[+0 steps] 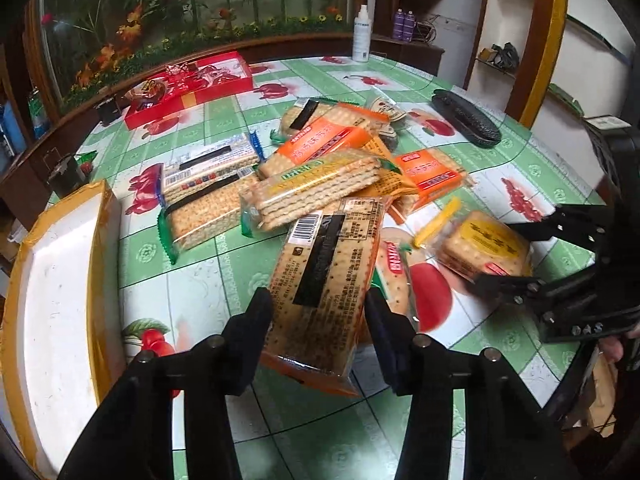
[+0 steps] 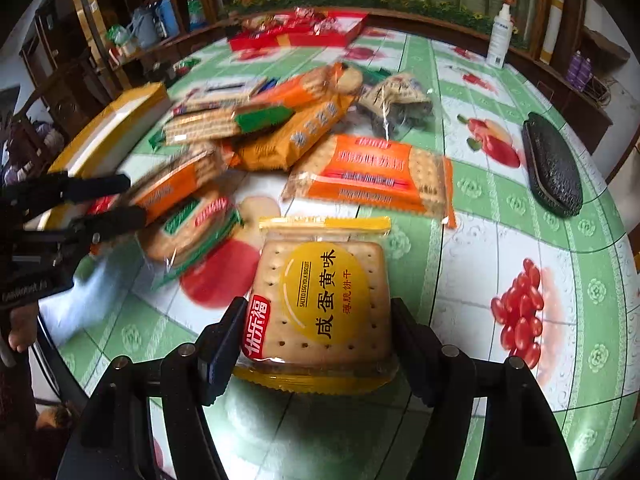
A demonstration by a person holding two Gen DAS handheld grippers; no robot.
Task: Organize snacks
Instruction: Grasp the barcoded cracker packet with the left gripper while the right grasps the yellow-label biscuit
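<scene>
While a heap of cracker packets [image 1: 328, 168] covers the fruit-print table [image 1: 500, 184], each gripper clamps one packet.

The left gripper [image 1: 320, 320] grips an orange-edged cracker packet [image 1: 320, 280], barcode side up, at the heap's near edge. The right gripper [image 2: 318, 344] grips a yellow egg-yolk biscuit pack [image 2: 320, 304] just beside the heap. A red box [image 1: 188, 88] at the far edge holds shiny wrapped sweets. The white tray [image 1: 60, 288] with yellow rim sits left; its contents cannot be told.

white spray bottle [image 1: 361, 34] and black textured case [image 1: 467, 117] on green fruit-print tablecloth [image 1: 224, 272]
</scene>
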